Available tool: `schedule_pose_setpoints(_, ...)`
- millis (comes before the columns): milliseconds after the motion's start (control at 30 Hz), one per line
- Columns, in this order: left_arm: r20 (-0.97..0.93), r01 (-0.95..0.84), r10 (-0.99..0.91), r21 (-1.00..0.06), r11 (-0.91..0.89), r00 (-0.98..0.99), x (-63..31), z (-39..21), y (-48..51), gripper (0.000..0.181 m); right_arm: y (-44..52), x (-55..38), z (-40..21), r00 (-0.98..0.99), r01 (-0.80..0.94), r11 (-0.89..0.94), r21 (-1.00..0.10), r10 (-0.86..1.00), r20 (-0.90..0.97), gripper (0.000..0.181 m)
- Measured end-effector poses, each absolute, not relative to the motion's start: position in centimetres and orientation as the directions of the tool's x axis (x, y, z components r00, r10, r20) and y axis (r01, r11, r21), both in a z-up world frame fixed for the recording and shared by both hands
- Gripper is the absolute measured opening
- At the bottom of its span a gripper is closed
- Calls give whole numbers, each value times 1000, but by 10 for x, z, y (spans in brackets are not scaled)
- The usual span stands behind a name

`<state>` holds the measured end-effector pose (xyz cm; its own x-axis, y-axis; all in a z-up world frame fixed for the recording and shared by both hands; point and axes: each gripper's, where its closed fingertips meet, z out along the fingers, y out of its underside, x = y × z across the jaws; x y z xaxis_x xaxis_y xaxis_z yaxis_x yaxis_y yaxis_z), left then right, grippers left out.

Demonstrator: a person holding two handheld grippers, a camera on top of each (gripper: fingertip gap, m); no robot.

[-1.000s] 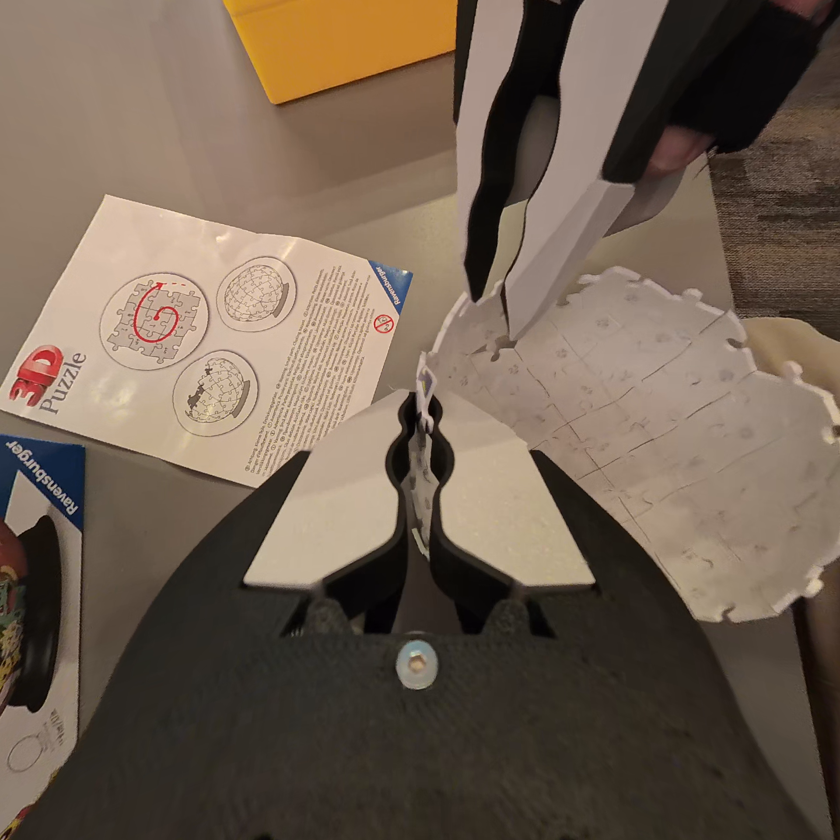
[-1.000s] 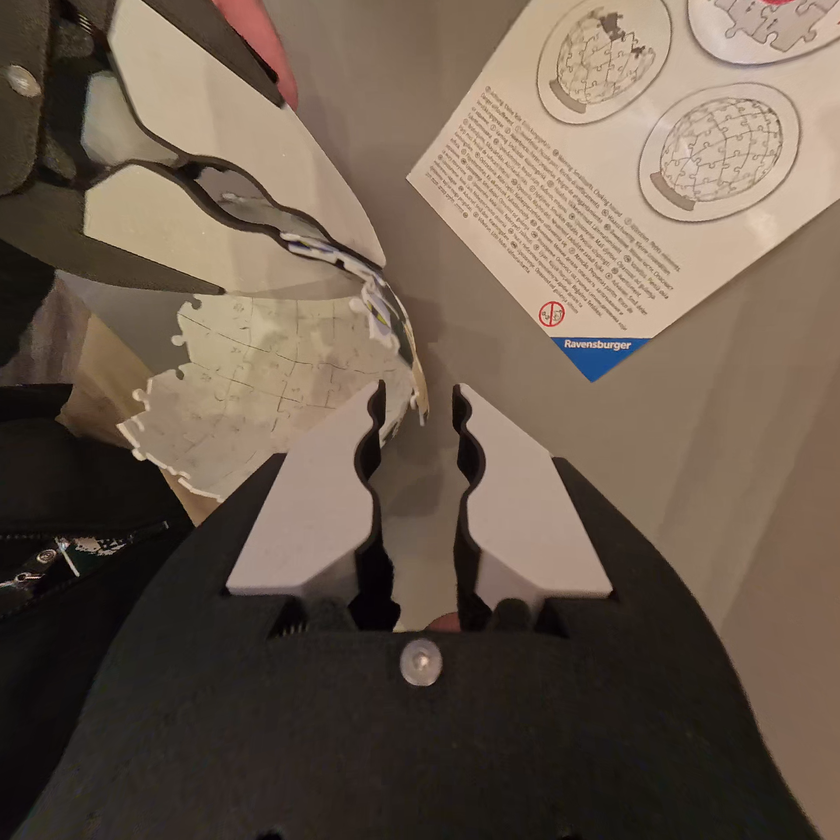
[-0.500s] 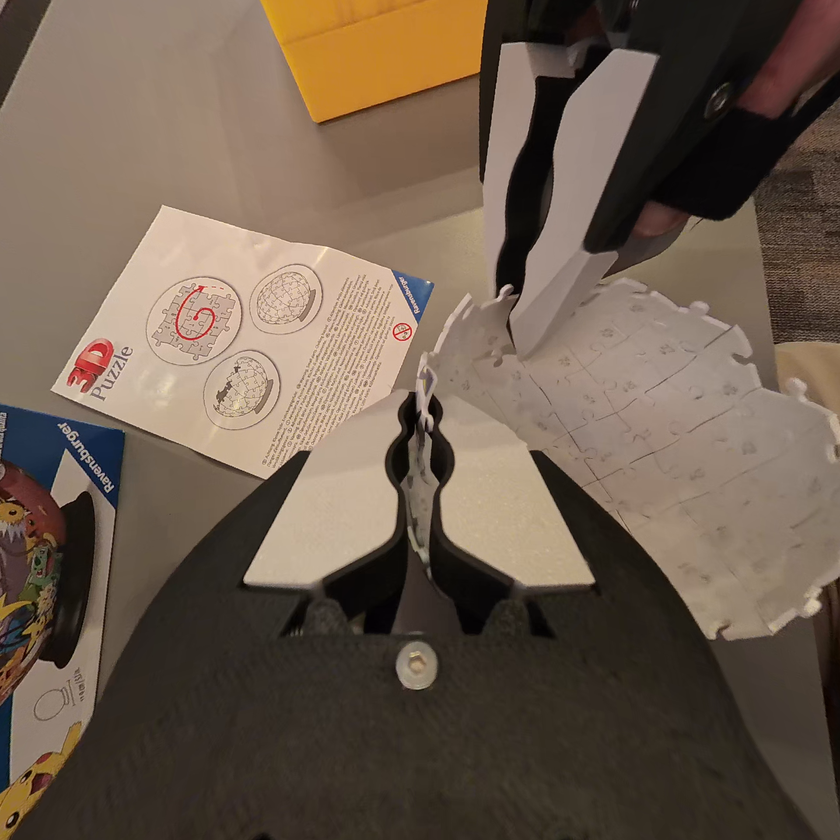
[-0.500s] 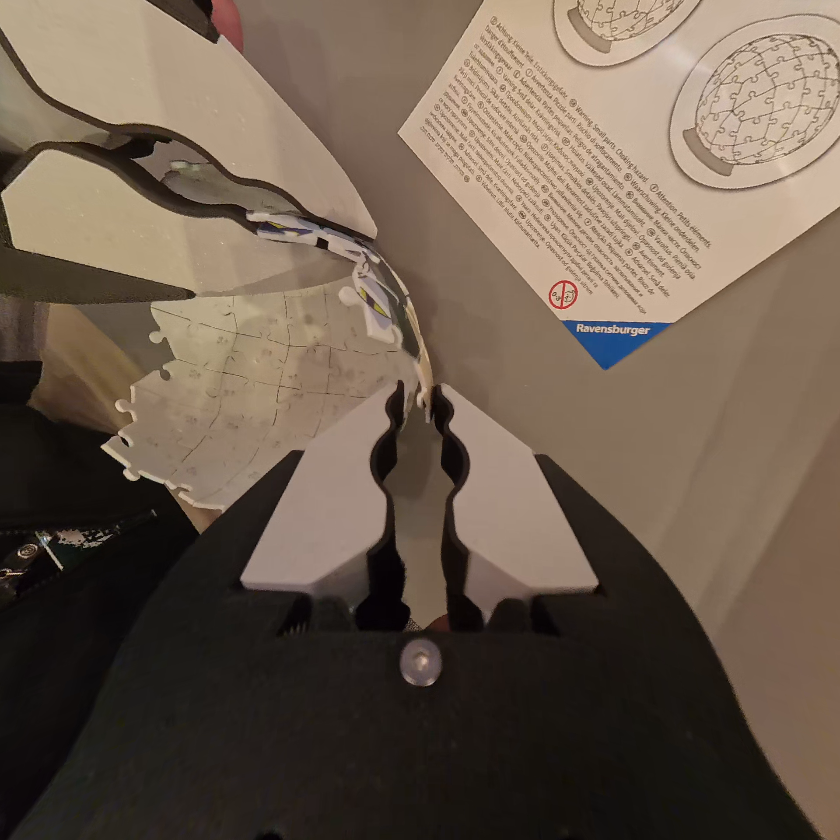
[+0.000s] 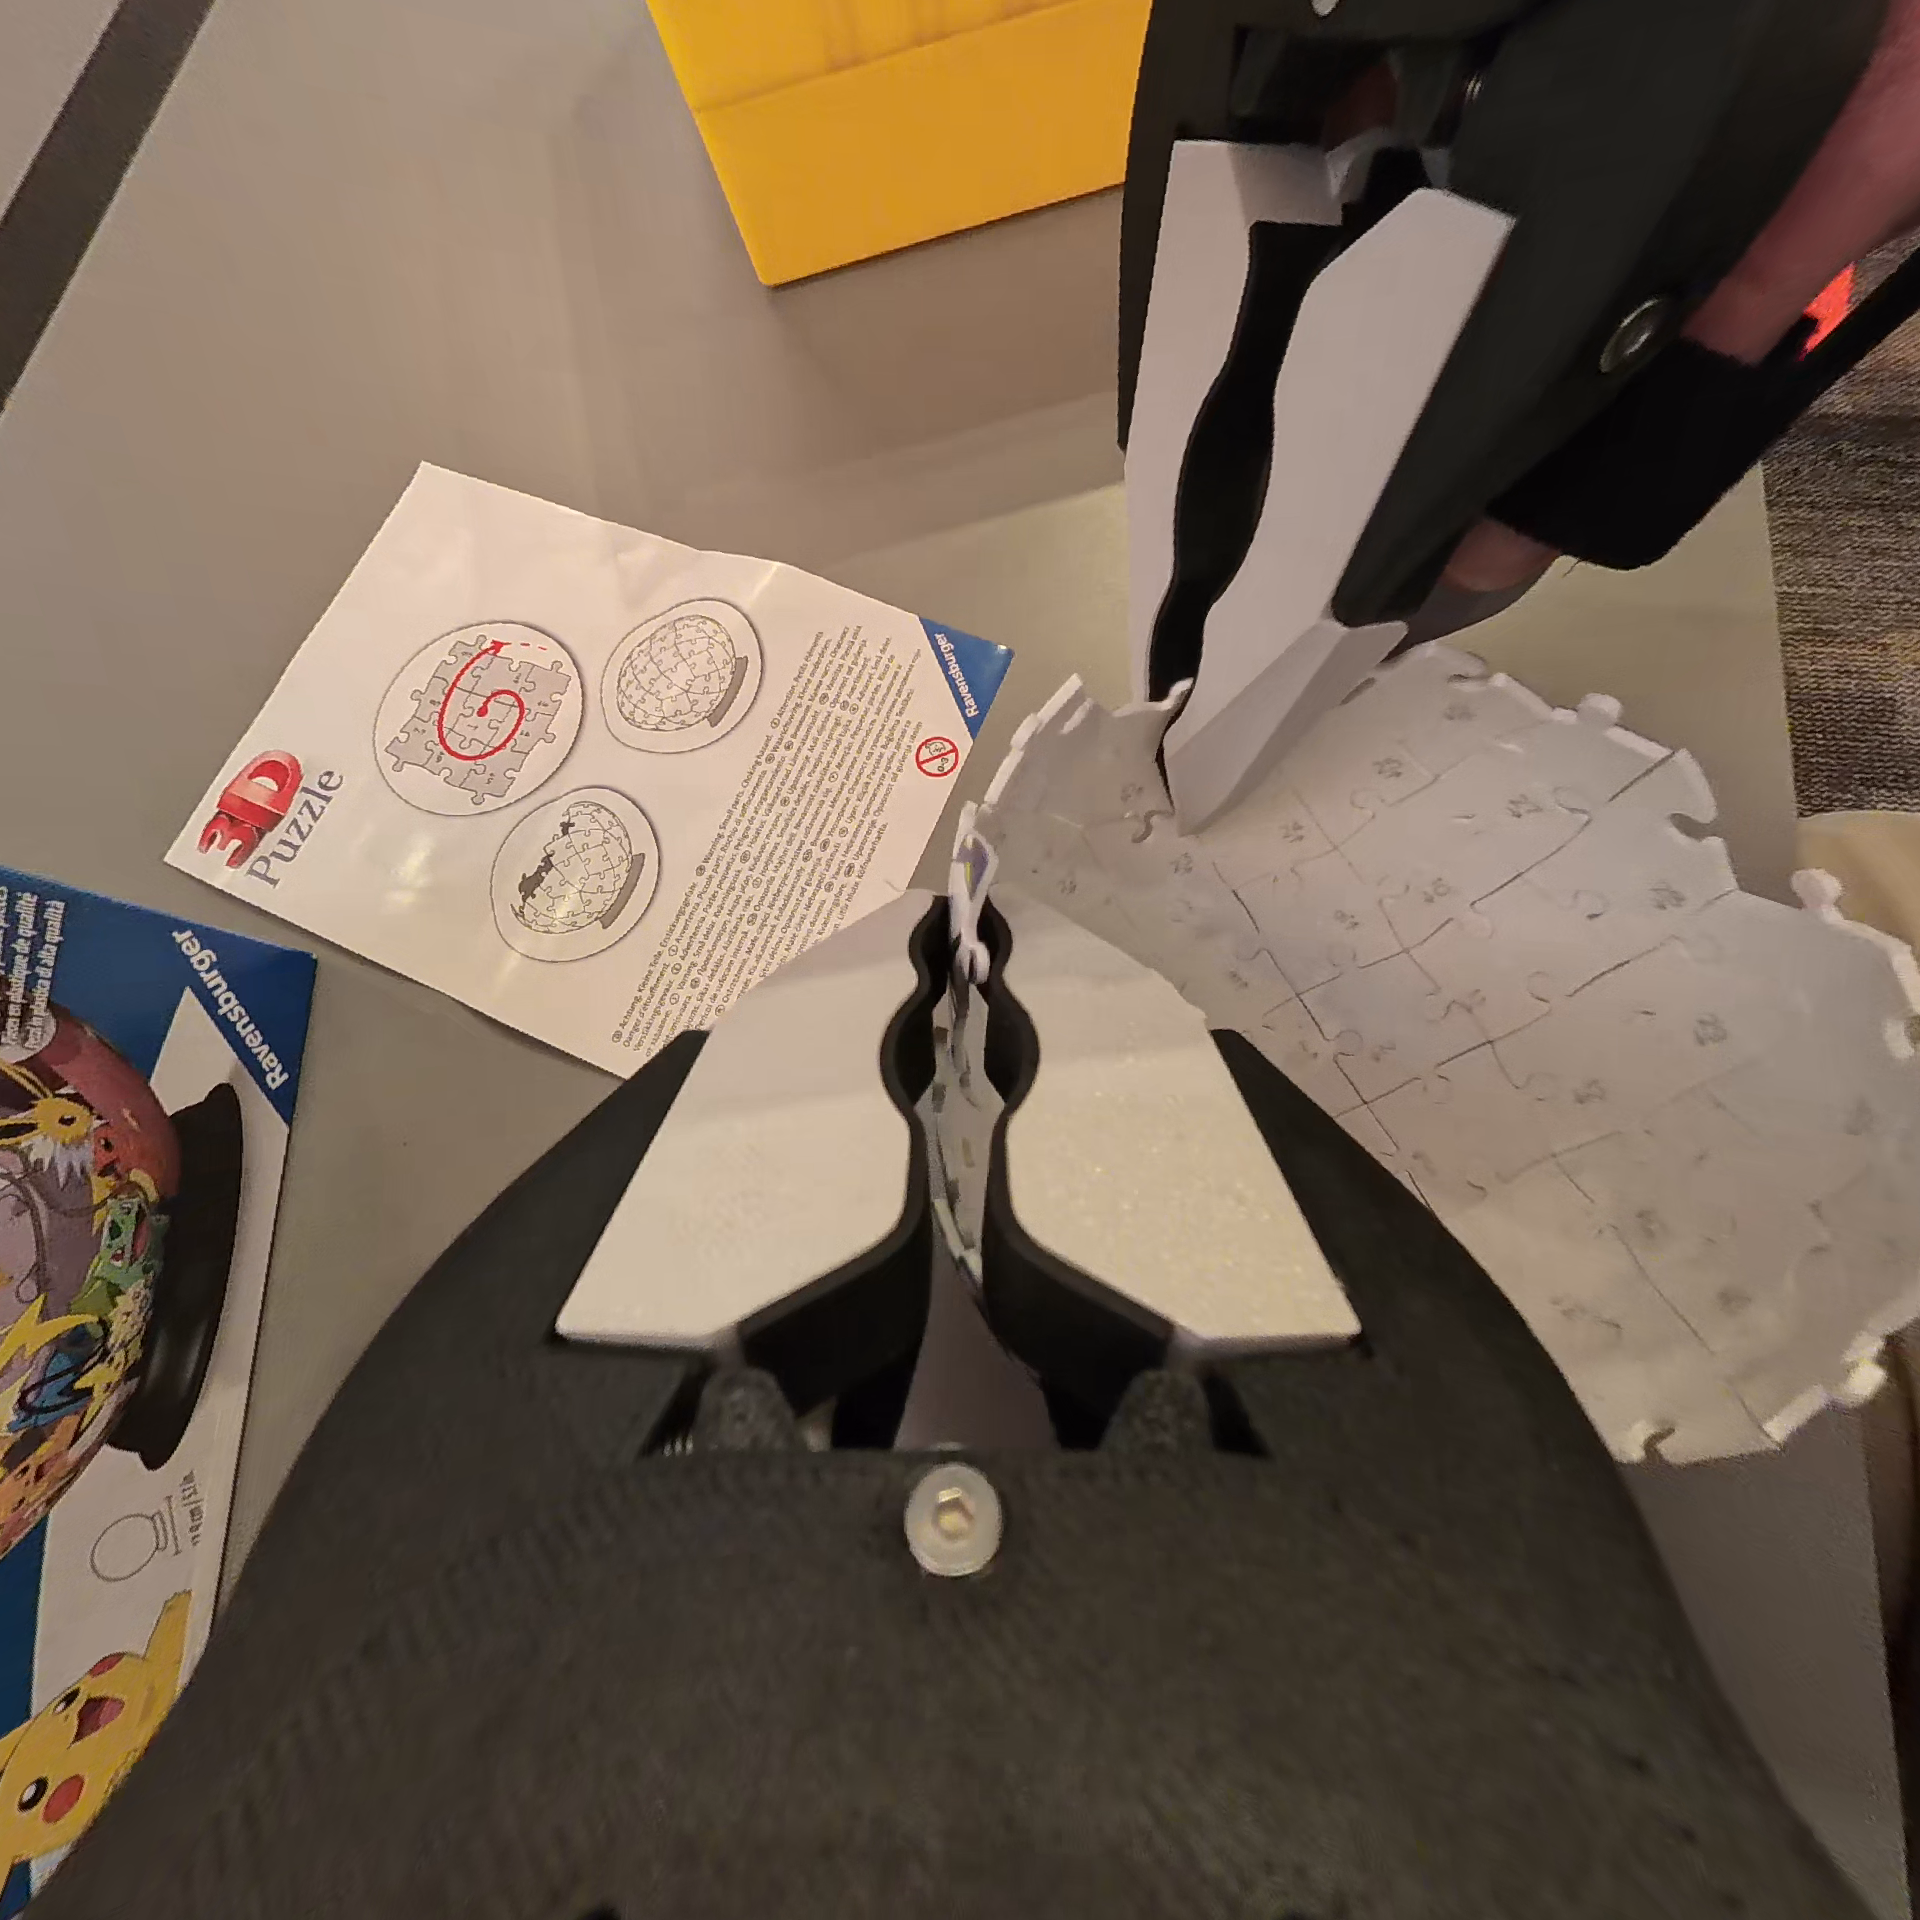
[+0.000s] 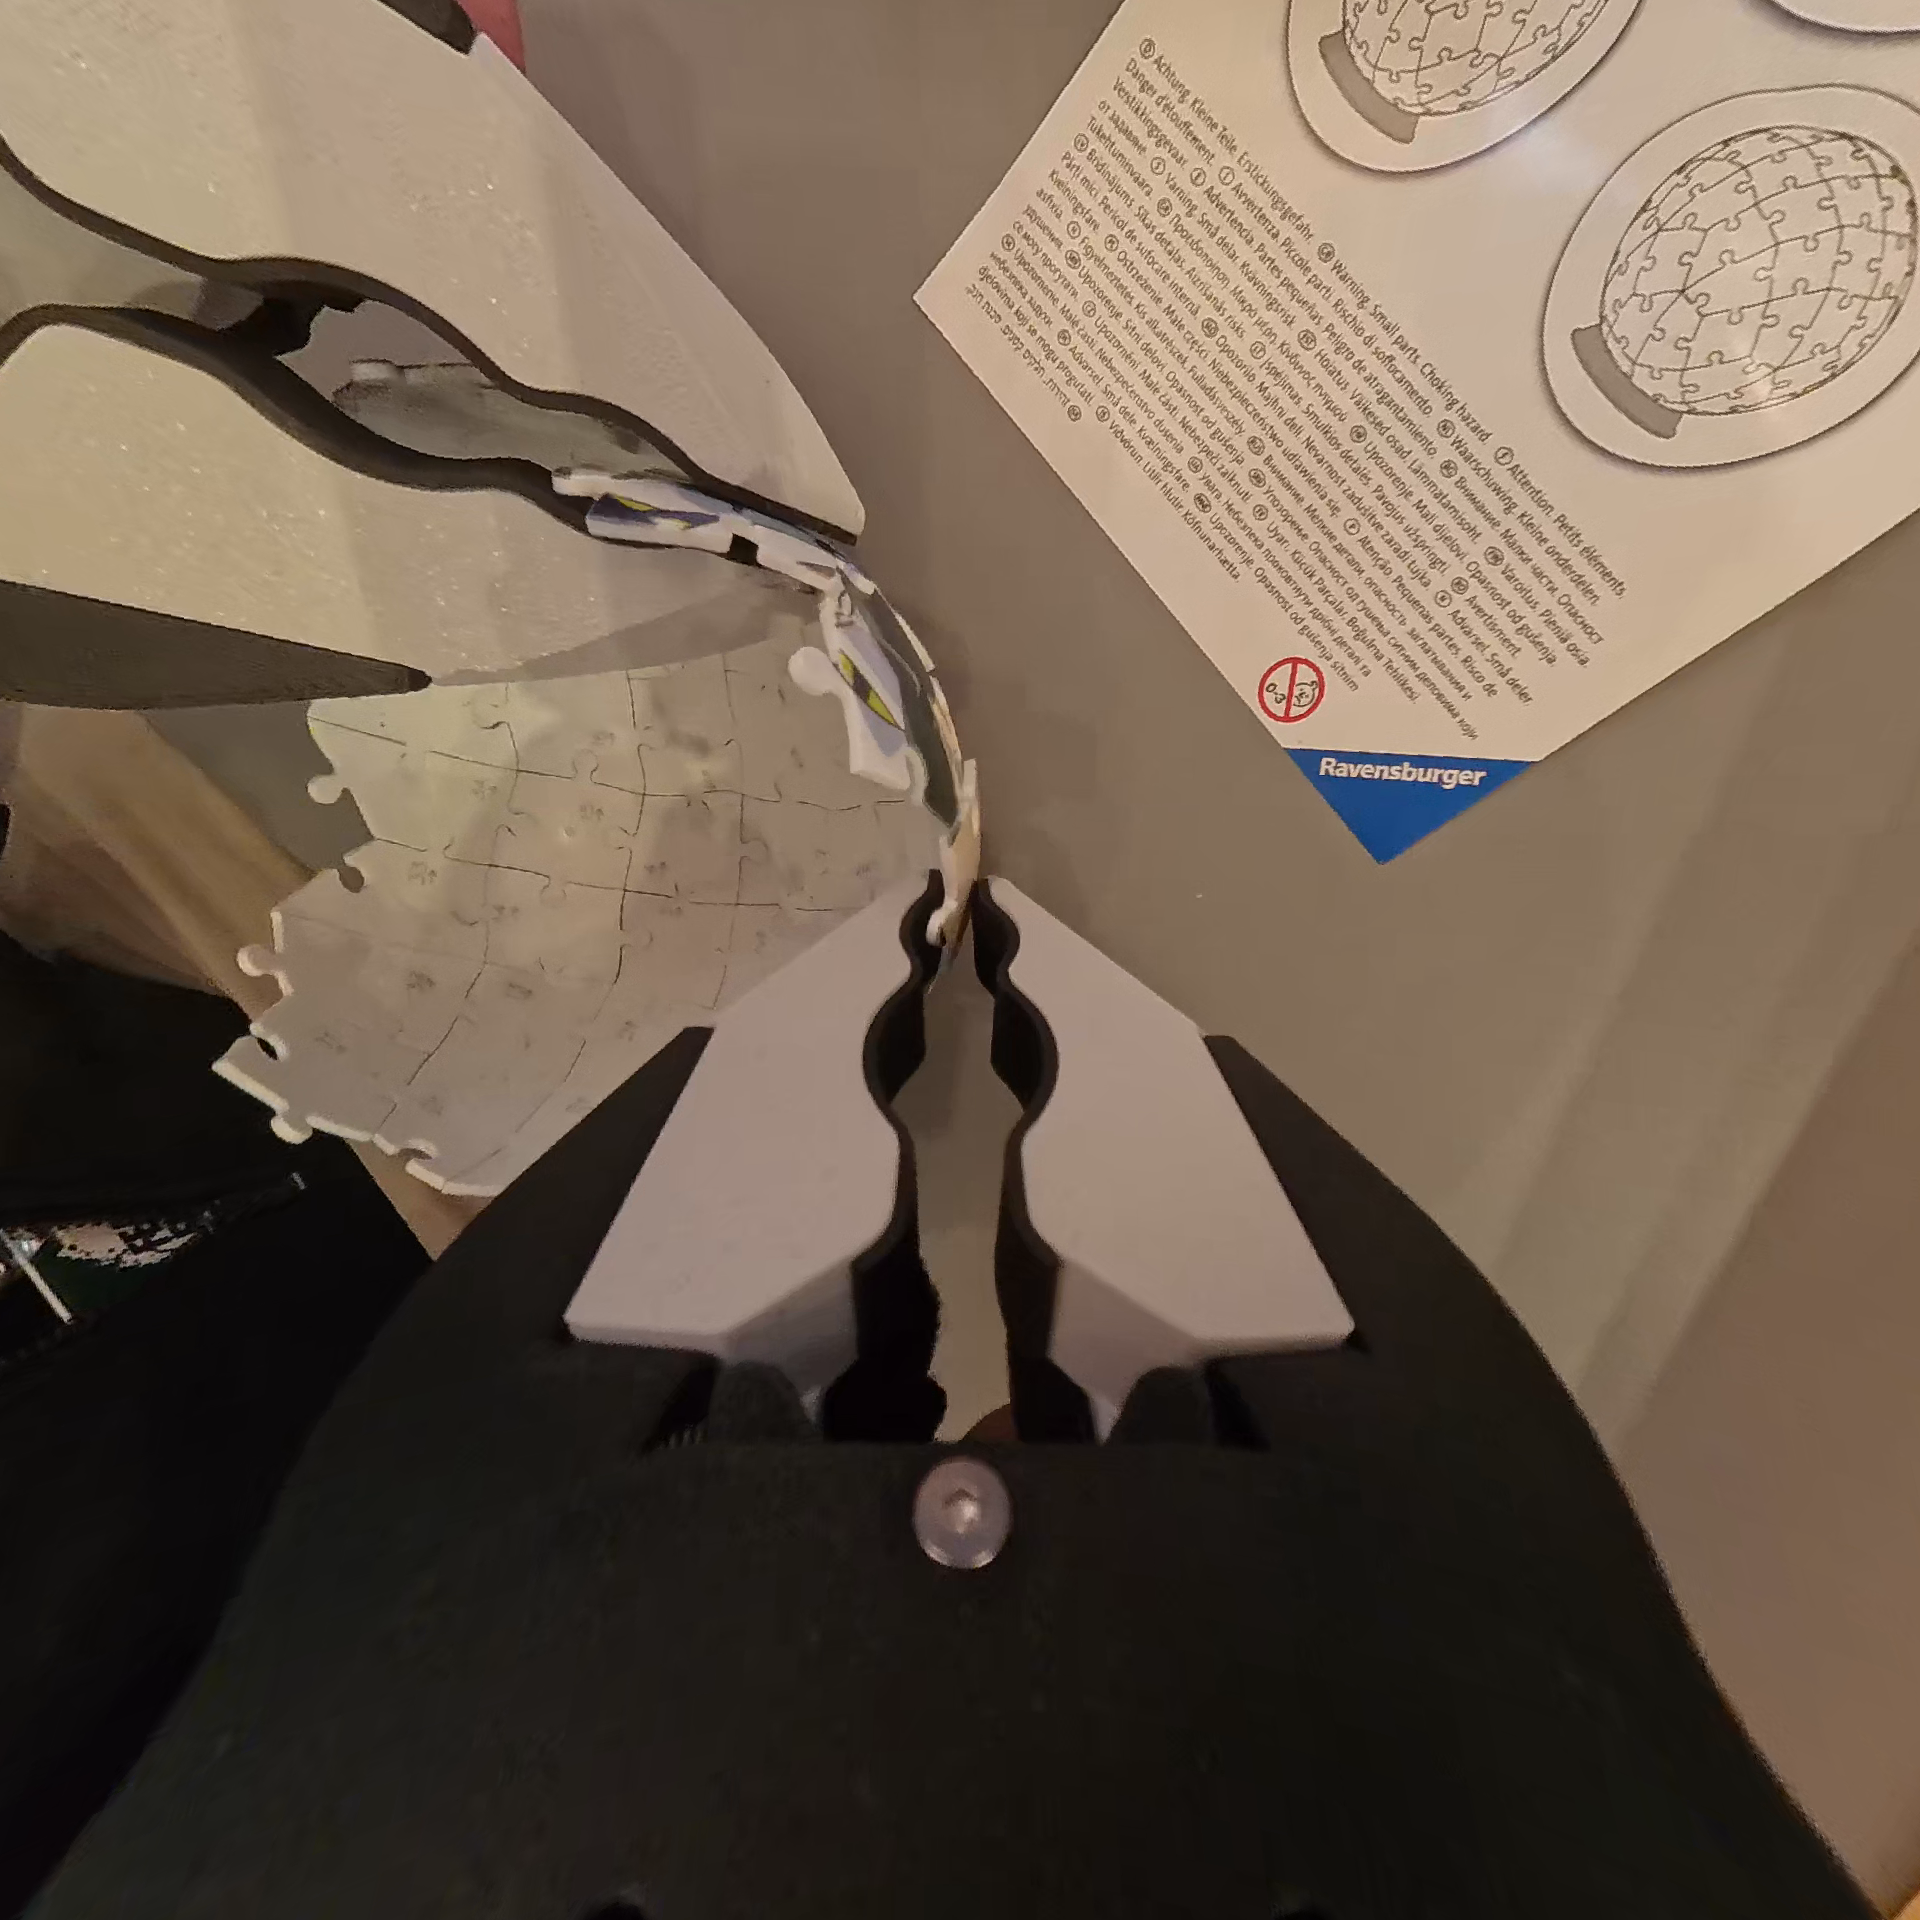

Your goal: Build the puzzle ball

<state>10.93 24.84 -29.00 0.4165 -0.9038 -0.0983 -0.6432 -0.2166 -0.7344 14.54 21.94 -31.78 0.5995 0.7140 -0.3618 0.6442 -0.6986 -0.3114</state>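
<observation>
The partly built puzzle ball (image 5: 1455, 997) is a curved shell with its white inner side showing and a jagged rim, held above the grey table. My left gripper (image 5: 971, 920) is shut on the shell's rim, which runs back between the jaws. My right gripper (image 5: 1172, 743) comes in from the top right and pinches the rim a little farther along. In the right wrist view, the right gripper (image 6: 956, 906) is closed on a rim tab of the shell (image 6: 582, 862). There the left gripper (image 6: 821, 540) clamps the printed edge at the upper left.
A white instruction sheet (image 5: 582, 769) lies on the table to the left and also shows in the right wrist view (image 6: 1455, 364). A yellow box (image 5: 894, 135) stands at the back. The blue puzzle box (image 5: 114, 1247) lies at the left edge. Carpet (image 5: 1849, 623) lies beyond the table's right edge. About 6 cm separates my left fingertips from my right.
My right gripper has gone from open beside the shell to closed on its rim. The left gripper has kept its grip while the shell shifted slightly.
</observation>
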Motion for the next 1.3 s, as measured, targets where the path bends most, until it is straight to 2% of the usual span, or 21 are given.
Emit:
schedule_pose_setpoints(333,-102,-645,-909,-736,-204,404,105,-289,245,10,220,142,-315,597,646,-692,-323,721,-352,2)
schedule_pose_setpoints(667,-63,-697,-944,-690,-192,323,103,-292,233,37,222,136,-311,576,673,-661,-334,750,-324,2)
schedule_pose_setpoints(833,-66,-747,-954,-639,-184,291,103,-302,229,33,221,130,-310,563,691,-639,-337,769,-303,2)
schedule_pose_setpoints(1133,-93,-765,-943,-613,-199,320,102,-305,234,13,220,124,-307,547,726,-601,-335,799,-249,2)
schedule_pose_setpoints(1300,-85,-763,-944,-615,-201,318,102,-304,232,10,219,123,-306,534,744,-575,-340,818,-214,2)
